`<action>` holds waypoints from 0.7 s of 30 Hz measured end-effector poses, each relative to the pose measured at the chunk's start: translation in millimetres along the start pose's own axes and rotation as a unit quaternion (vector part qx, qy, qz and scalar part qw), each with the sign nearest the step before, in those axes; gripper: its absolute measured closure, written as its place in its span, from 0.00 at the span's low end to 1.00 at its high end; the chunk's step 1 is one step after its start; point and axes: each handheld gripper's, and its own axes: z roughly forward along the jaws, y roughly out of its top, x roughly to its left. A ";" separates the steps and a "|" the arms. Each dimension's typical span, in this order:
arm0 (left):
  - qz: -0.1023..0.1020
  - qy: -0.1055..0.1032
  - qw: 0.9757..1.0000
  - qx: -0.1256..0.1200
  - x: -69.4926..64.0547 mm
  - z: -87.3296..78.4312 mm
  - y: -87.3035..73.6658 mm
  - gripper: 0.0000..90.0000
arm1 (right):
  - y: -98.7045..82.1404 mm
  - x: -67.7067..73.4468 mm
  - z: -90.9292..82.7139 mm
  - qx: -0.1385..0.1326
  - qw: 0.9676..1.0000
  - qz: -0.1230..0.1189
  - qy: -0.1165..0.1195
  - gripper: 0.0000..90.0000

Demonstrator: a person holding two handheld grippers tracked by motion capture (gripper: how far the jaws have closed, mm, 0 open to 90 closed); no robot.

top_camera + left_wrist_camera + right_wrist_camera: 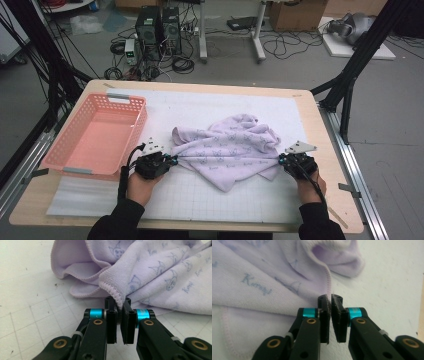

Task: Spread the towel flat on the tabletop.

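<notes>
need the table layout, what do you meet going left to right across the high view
basket → left hand-held gripper → towel → right hand-held gripper

Towel [230, 150] on mat [200, 107], basket [65, 152] to its left

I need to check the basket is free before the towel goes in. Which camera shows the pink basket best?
The high view: the pink basket sits whole at the table's left, nothing visible inside it. The two gripper views look at the lilac towel and the white mat instead, so they add nothing about the basket.
</notes>
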 end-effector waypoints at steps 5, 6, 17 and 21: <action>-0.013 0.009 1.000 -0.012 3.1 -1.8 0.5 0.64 | 16.9 17.1 -10.5 -0.077 0.996 -0.006 0.044 0.63; -0.012 0.007 1.000 -0.013 2.9 -2.0 0.5 0.64 | 20.9 22.4 -11.0 -0.092 0.994 -0.013 0.065 0.61; 0.009 -0.007 1.000 -0.018 0.9 -4.1 0.3 0.80 | 48.3 105.2 9.5 -0.098 0.954 -0.136 0.250 0.62; 0.027 0.004 1.000 -0.015 -0.7 -3.2 -0.2 0.96 | 47.7 110.7 11.8 -0.093 0.950 -0.141 0.264 0.61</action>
